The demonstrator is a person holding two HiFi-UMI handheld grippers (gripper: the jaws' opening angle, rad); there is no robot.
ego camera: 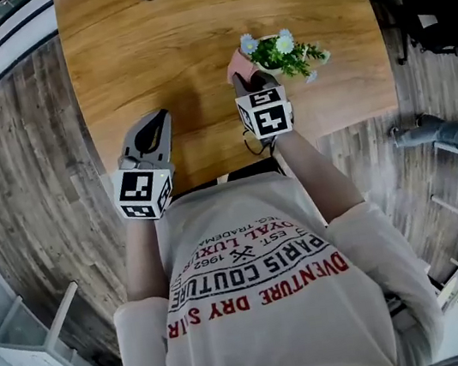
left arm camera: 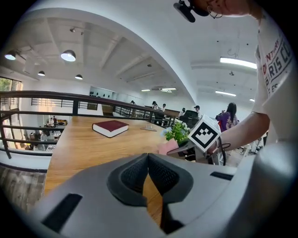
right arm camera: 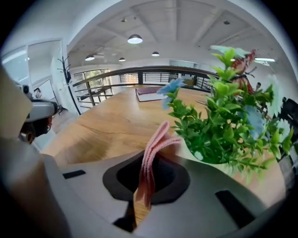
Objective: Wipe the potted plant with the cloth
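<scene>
I am clamping the pink cloth [right arm camera: 152, 155] in my right gripper [ego camera: 243, 80], its folded edge sticking up just beside the potted plant [ego camera: 284, 52]; the plant is standing near the right front edge of the wooden table [ego camera: 145, 44], leaves crowding over the pot; my left gripper [left arm camera: 149, 173] is hanging clenched tight over bare wood, well apart; a dark red book [left arm camera: 110, 128] is lying at the far end.

The cloth [right arm camera: 155, 148] is pink. The plant [right arm camera: 219, 128] has green leaves and pale blue flowers. The table [ego camera: 158, 68] is honey-brown woodgrain, the book [left arm camera: 110, 128] maroon, the shirt [ego camera: 268, 310] white with red and black lettering.
</scene>
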